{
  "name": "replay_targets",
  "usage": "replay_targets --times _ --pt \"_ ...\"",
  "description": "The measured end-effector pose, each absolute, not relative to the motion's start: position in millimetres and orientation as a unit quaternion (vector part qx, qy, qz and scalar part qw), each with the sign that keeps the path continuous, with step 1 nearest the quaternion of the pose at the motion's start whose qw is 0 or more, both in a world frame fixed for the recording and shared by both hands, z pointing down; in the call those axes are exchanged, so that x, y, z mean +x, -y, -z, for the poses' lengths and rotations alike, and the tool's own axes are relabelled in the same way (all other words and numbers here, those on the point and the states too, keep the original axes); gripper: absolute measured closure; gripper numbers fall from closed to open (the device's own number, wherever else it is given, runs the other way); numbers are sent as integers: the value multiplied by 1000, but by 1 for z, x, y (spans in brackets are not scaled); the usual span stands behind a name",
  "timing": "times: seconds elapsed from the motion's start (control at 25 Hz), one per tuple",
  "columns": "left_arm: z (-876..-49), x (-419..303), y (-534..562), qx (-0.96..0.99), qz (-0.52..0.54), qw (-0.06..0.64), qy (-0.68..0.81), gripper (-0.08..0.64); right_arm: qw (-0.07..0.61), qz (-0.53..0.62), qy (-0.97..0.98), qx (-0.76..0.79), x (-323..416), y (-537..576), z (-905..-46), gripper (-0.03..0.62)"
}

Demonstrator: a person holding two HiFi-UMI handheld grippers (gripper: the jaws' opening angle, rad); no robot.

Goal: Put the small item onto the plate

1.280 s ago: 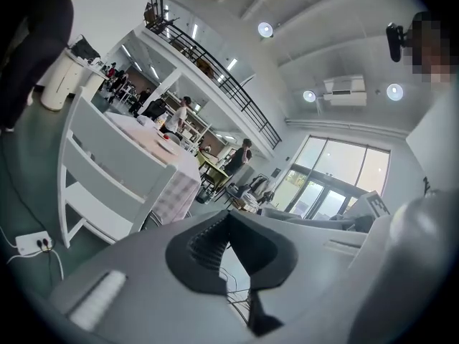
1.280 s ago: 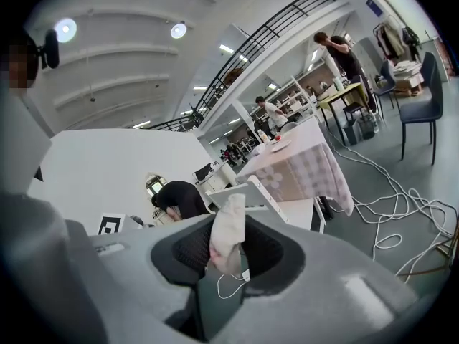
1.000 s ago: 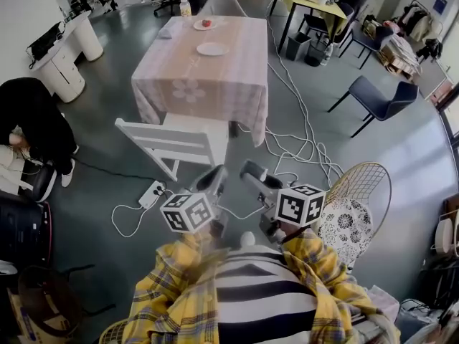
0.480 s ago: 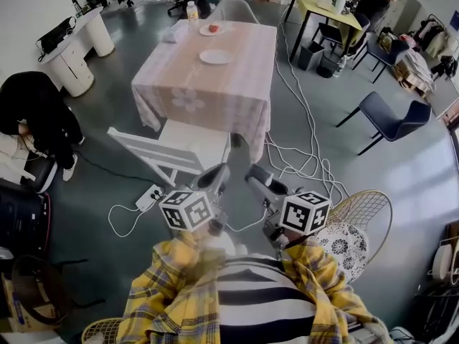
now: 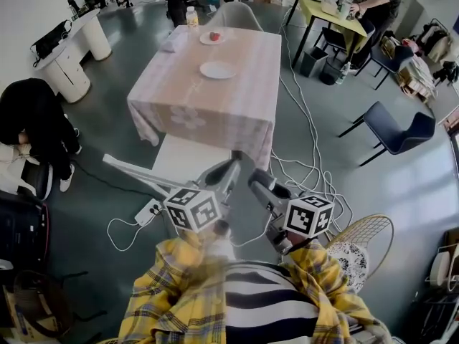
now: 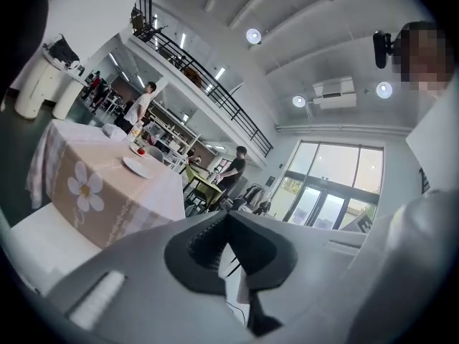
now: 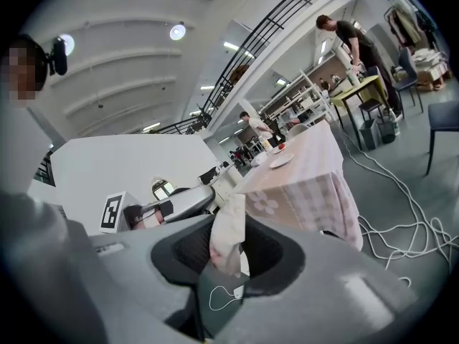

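Observation:
A pale pink, crumpled small item point(image 7: 228, 236) sticks up between the pads of my right gripper point(image 7: 228, 224), which is shut on it. In the head view that gripper point(image 5: 259, 183) is held level in front of my chest, and the item cannot be made out there. Beside it, my left gripper point(image 5: 228, 170) has its jaws meeting at the tips point(image 6: 228, 219) with nothing in them. Ahead stands a table with a pink checked cloth point(image 5: 208, 99). An empty white plate point(image 5: 218, 69) lies on it, and a farther plate point(image 5: 211, 37) bears something red.
A white chair point(image 5: 172, 163) stands between me and the table. Cables point(image 5: 301, 142) and a power strip point(image 5: 149, 210) lie on the floor. A wire chair point(image 5: 358, 249) is at my right, a dark blue chair point(image 5: 394, 131) farther right. A person in black point(image 5: 32, 127) crouches at the left.
Both grippers have moved forward toward the table, which now sits nearer and larger in the head view. The jaws look unchanged, with the right still shut on the small item.

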State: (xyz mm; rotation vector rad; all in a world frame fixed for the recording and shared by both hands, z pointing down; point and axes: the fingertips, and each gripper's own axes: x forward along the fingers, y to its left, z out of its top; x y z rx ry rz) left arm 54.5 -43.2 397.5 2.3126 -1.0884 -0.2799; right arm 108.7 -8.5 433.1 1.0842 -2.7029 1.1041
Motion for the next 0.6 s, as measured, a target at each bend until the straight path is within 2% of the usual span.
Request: replay_targets --times 0.6 --pt "-372 -25 185 864 116 269 410 572 22 -318 881 351 42 153 -396 488"
